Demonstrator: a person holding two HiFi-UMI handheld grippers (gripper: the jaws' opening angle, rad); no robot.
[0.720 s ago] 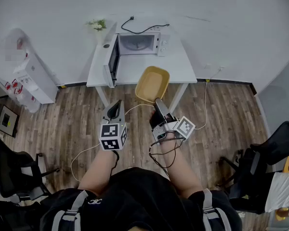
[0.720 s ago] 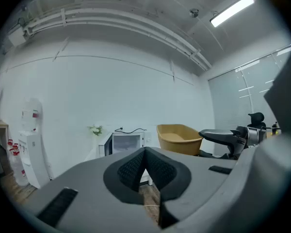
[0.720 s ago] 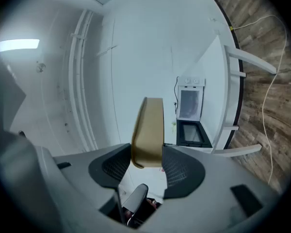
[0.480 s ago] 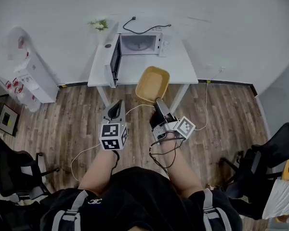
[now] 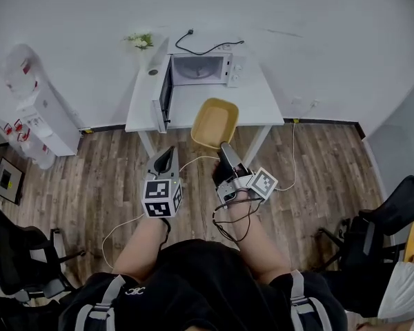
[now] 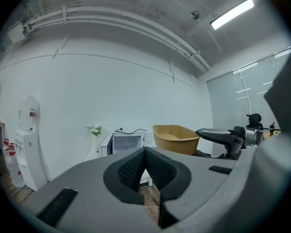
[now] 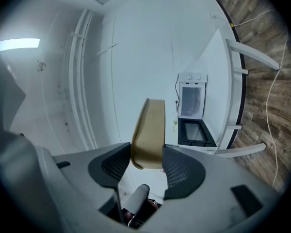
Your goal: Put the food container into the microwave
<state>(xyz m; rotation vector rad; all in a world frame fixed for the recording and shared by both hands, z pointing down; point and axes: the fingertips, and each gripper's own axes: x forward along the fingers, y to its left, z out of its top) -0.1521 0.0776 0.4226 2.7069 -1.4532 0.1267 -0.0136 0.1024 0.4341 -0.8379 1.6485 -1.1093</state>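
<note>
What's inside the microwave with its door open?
The microwave looks empty: only its bare grey interior shows. The far corners are too small and dim to check.

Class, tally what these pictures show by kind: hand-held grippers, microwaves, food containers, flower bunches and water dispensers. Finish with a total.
grippers: 2, the left gripper and the right gripper
microwave: 1
food container: 1
flower bunch: 1
water dispenser: 1
total: 6
</note>
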